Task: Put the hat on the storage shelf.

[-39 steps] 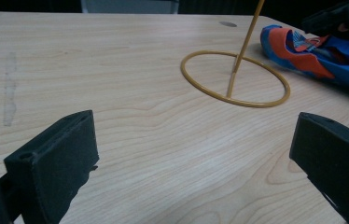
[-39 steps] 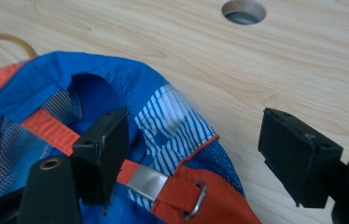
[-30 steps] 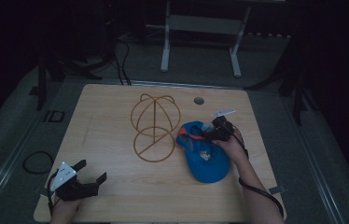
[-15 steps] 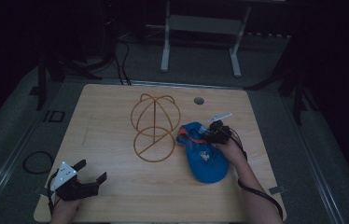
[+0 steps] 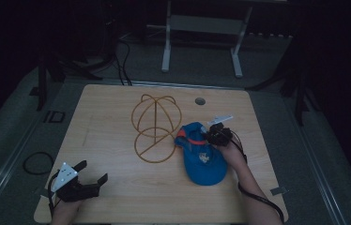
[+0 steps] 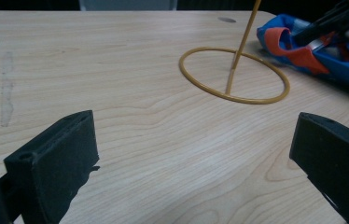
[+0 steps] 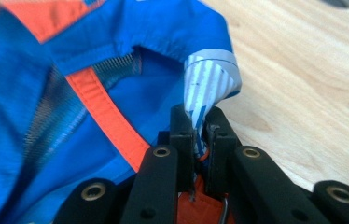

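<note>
A pale wooden table with rounded corners [image 5: 117, 117] has a small round grey hole [image 5: 200, 101] near its far edge and bears an upright stand of thin mustard-yellow wire [image 5: 156, 126], its domed cage of hoops rising on a single stem from a flat ring base [image 6: 234, 74] that lies on the wood. Beyond the table stands a light grey metal frame on two legs [image 5: 202, 33], and dark cables trail across the grey floor [image 5: 122, 56], one of them coiled in a loop [image 5: 36, 162] near the table's left side

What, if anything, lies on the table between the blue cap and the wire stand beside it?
Nothing visible does. The blue cap lies right beside the wire stand, its rim pinched by the right gripper, with bare table around them.
</note>
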Demonstrator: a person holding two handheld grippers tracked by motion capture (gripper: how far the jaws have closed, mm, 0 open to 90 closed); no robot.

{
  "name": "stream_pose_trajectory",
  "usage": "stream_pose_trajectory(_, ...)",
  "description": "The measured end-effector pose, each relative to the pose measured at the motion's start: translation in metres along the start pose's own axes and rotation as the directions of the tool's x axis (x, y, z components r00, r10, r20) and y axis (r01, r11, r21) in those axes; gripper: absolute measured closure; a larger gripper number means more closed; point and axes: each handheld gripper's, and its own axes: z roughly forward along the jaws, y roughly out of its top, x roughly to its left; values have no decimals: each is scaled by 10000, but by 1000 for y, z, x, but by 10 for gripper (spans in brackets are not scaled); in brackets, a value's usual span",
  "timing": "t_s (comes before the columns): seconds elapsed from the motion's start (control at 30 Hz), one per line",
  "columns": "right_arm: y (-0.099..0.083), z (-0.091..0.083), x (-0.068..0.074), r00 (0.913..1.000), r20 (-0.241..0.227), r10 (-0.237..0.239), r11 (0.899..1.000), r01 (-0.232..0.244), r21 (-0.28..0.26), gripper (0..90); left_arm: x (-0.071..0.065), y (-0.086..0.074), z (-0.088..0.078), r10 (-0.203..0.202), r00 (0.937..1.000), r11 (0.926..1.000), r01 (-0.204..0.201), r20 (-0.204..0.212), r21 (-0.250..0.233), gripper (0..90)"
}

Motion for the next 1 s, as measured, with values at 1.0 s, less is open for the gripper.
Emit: stream_pose_trajectory(1.0,18,-161,4,9847,1134,1322,9294,-833,-3594,844,-17,27,-2,-308,9980,9993,320,561,-216,13)
